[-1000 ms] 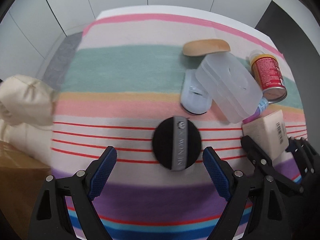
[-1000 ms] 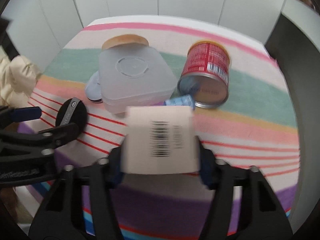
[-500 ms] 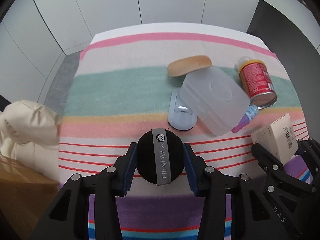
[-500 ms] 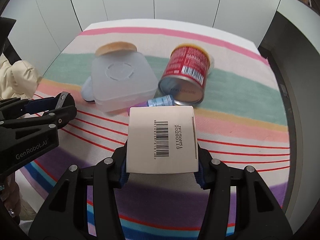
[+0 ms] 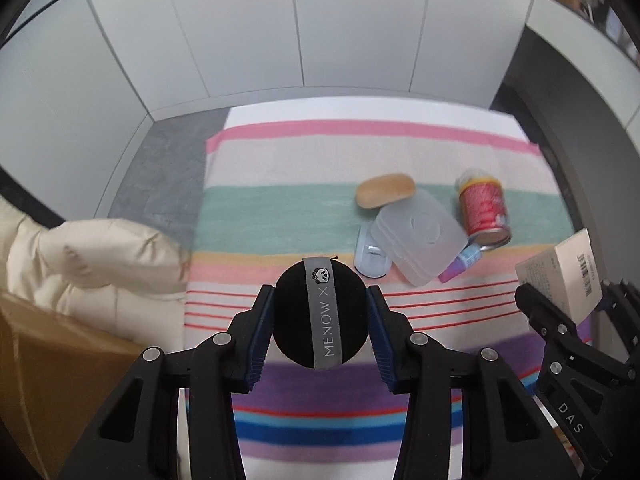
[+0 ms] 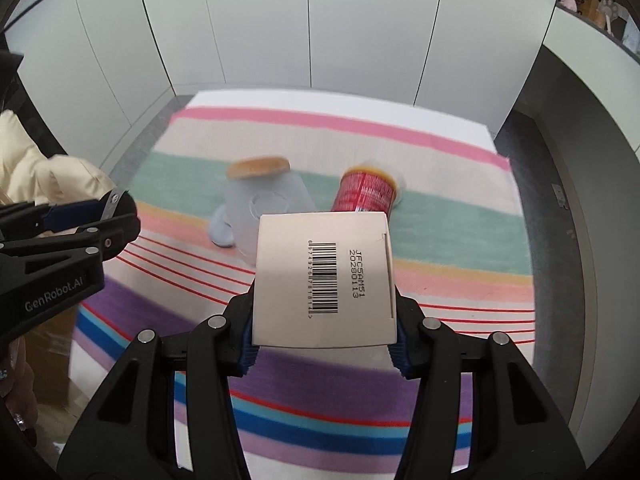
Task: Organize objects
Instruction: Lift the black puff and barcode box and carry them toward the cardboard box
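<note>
My left gripper (image 5: 320,316) is shut on a round black puff (image 5: 320,320) with a grey "MENOW" band and holds it above the striped cloth (image 5: 280,216). My right gripper (image 6: 324,316) is shut on a beige barcode box (image 6: 324,276), also lifted; the box also shows at the right edge of the left wrist view (image 5: 560,272). On the cloth lie a clear plastic box (image 5: 420,236), a wooden lid (image 5: 386,190), a red can on its side (image 5: 482,208), a white mouse-like object (image 5: 370,256) and a small blue-purple tube (image 5: 460,264).
A cream padded jacket (image 5: 80,256) and a brown cardboard box (image 5: 48,360) sit at the left of the table. White wall panels (image 5: 320,20) stand behind. A dark floor (image 6: 568,240) runs along the right.
My left gripper closed on the black puff and lifted it off the cloth. My right gripper rose higher with the beige box. Both views pulled back from the table.
</note>
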Tool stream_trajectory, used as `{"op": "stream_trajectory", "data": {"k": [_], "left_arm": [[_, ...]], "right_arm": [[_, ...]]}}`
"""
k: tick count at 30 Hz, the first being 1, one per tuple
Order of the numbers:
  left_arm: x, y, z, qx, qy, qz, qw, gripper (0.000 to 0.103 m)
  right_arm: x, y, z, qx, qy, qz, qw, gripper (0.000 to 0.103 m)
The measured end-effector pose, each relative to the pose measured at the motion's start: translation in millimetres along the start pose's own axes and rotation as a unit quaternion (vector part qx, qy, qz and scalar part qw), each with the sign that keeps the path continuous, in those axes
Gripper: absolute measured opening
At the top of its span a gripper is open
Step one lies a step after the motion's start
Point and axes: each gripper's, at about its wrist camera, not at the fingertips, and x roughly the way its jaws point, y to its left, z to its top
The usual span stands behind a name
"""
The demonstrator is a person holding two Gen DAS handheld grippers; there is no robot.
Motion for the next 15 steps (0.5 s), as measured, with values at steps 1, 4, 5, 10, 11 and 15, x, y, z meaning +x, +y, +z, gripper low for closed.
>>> {"op": "stream_trajectory", "data": {"k": [1, 4, 5, 10, 11, 15], "left_arm": [[-7.3, 2.6, 1.4, -0.005, -0.003, -0.001, 1.0, 0.046], [-37.5, 8.5, 4.4, -0.01, -0.029, 0.002, 0.9995, 0.046], [-47.0, 8.7, 4.3, -0.007, -0.039, 0.009, 0.9992, 0.046], [-93.6, 9.4, -4.3, -0.003, -0.065, 0.0, 0.9979, 0.046], [-101.3, 8.9, -7.4, 0.0, -0.069, 0.002, 0.9976, 0.046], [-128.6, 6.4, -22.0, 0.01, -0.079, 0.004, 0.9968, 0.046]], "right_arm": [[-7.8, 0.8, 2.0, 0.0, -0.004, -0.001, 1.0, 0.053], [-33.0, 3.5, 7.6, -0.003, -0.016, -0.002, 1.0, 0.053], [-41.5, 3.9, 9.1, -0.003, -0.02, -0.002, 1.0, 0.053], [-77.7, 4.8, 10.2, -0.002, -0.034, -0.006, 0.999, 0.053], [-84.3, 4.8, 9.3, -0.002, -0.036, -0.007, 0.999, 0.053], [-106.5, 3.7, 2.2, 0.002, -0.039, -0.005, 0.999, 0.053]]}}
